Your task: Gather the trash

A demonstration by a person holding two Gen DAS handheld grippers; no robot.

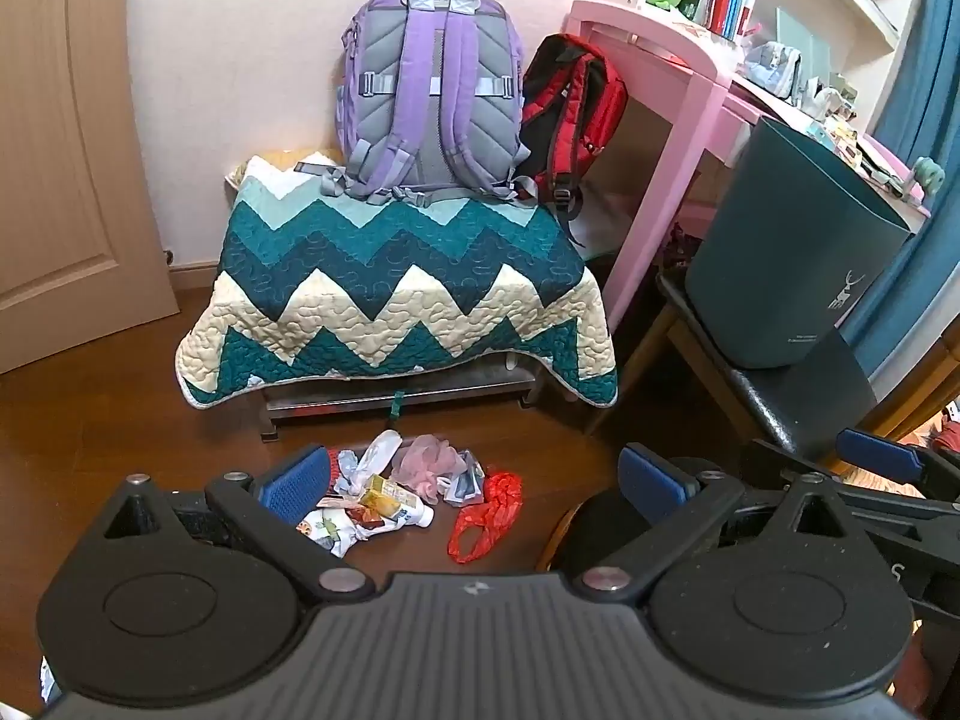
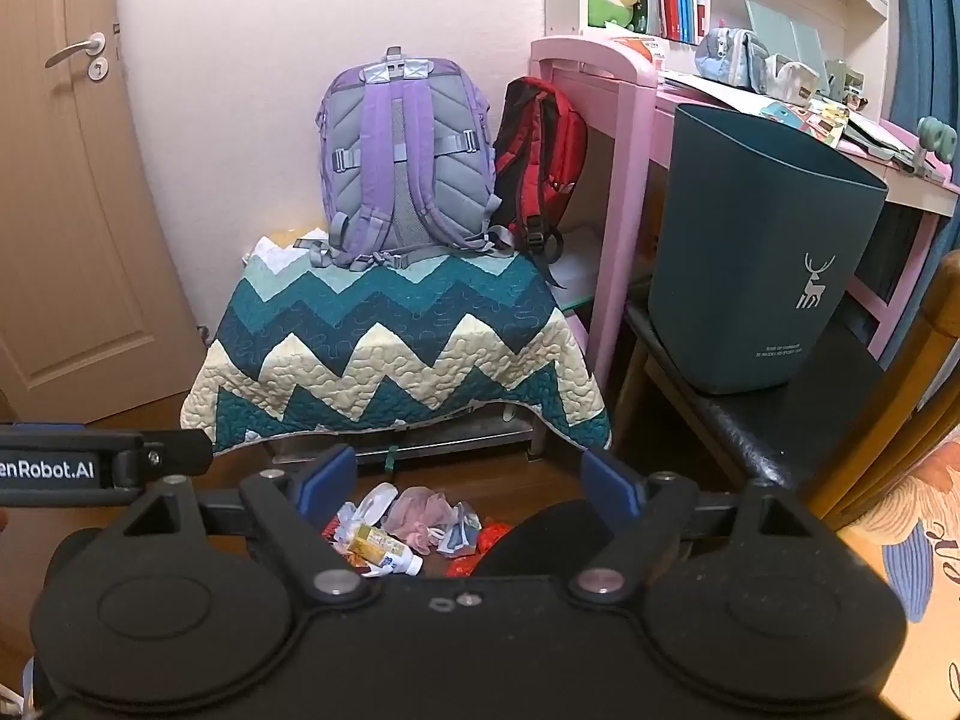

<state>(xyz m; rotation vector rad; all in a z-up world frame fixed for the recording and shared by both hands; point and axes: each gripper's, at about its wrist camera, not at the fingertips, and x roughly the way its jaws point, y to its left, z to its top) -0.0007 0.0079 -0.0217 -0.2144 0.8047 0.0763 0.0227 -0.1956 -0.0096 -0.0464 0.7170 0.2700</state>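
I'm holding both tools, left [image 1: 474, 480] and right [image 2: 462, 480], spread apart and empty above the trash pile [image 1: 408, 495] lying on the floor [image 1: 108, 420] near the teal bin [image 2: 756, 252].

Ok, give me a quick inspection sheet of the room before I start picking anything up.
Surface: brown wooden floor.
Job's things: pile of crumpled wrappers and a small bottle, red plastic bag beside it; dark teal plastic bin on a black chair seat.
Clutter: purple backpack and red backpack on a zigzag quilt.
Grippers: left gripper and right gripper open, empty, above the pile.
Cables: nothing seen.
Surroundings: pink desk, beige door.
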